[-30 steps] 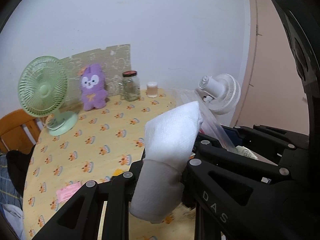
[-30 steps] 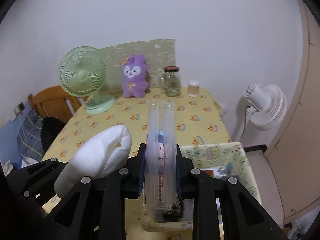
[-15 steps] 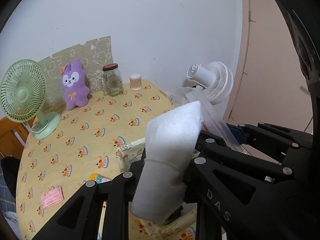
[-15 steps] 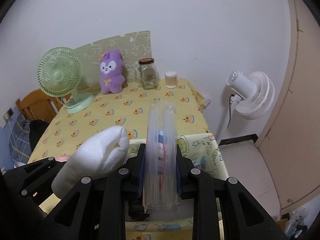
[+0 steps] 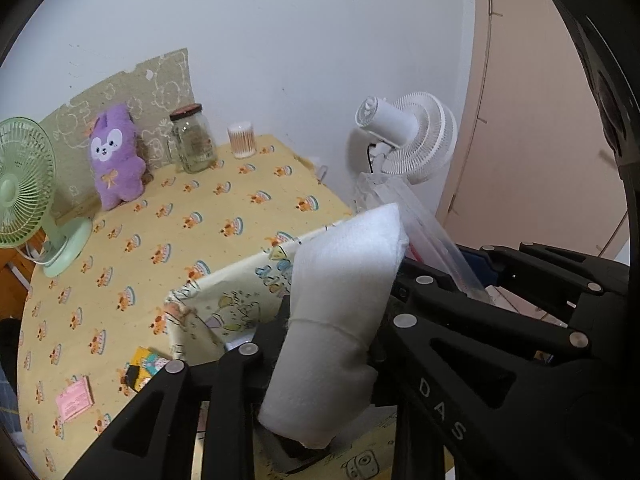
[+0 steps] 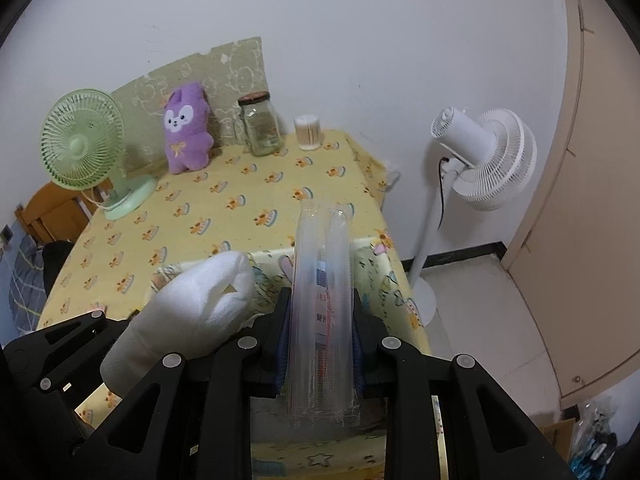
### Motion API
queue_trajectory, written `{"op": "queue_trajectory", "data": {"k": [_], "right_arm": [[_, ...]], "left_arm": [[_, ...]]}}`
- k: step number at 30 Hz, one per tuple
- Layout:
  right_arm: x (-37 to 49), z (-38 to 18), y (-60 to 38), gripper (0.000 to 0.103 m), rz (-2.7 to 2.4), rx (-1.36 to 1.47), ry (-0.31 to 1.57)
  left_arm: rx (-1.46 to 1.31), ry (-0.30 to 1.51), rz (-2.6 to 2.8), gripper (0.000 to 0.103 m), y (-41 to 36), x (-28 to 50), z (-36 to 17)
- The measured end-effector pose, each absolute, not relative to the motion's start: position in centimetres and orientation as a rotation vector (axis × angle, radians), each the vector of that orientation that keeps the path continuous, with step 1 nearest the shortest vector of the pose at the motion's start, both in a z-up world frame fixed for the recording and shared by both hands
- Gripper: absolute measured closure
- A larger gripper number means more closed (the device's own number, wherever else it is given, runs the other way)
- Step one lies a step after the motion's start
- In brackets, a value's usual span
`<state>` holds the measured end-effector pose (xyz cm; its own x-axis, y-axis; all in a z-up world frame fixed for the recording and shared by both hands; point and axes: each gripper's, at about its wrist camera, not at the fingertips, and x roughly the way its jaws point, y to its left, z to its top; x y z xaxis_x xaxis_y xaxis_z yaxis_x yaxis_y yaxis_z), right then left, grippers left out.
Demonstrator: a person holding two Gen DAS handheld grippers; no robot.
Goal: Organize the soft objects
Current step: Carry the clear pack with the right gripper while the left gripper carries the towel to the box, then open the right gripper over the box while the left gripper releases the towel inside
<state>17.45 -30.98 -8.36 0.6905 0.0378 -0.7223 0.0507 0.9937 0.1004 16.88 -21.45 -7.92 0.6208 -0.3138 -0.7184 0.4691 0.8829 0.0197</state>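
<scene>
Left gripper (image 5: pixel 320 344) opening, white pad (image 5: pixel 340 312) between its jaws, above the patterned fabric bin (image 5: pixel 216 304) at the near edge of the yellow counter (image 5: pixel 180 208). Right gripper (image 6: pixel 320 336) clenched on a clear plastic pack (image 6: pixel 322 300), just right of the pad.

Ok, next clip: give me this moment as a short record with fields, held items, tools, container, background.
left tool: jaws opening, white padded roll between them
right tool: shut on clear plastic package
container: yellow printed fabric bin below both tools
table: yellow patterned cloth
background: purple plush, green fan, glass jar, white standing fan
</scene>
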Motion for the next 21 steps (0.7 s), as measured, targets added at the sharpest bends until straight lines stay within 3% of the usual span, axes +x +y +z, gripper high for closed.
{"op": "queue_trajectory", "data": {"k": [8, 11, 16, 21], "right_arm": [[18.2, -10.4, -32.1, 0.074, 0.000, 0.115, 0.862], [18.2, -10.7, -32.2, 0.072, -0.007, 0.117, 0.863], [18.6, -11.8, -32.3, 0.057, -0.021, 0.157, 0.912], [18.6, -11.6, -31.7, 0.031, 0.011, 0.180, 0.931]], "left_arm": [[0.234, 0.827, -0.433, 0.062, -22.5, 17.3, -9.6], [0.246, 0.833, -0.414, 0.045, -22.6, 17.5, -9.9], [0.225, 0.867, -0.410, 0.041, -22.3, 17.7, -10.4], [0.204, 0.857, -0.392, 0.027, -21.3, 17.5, -10.0]]}}
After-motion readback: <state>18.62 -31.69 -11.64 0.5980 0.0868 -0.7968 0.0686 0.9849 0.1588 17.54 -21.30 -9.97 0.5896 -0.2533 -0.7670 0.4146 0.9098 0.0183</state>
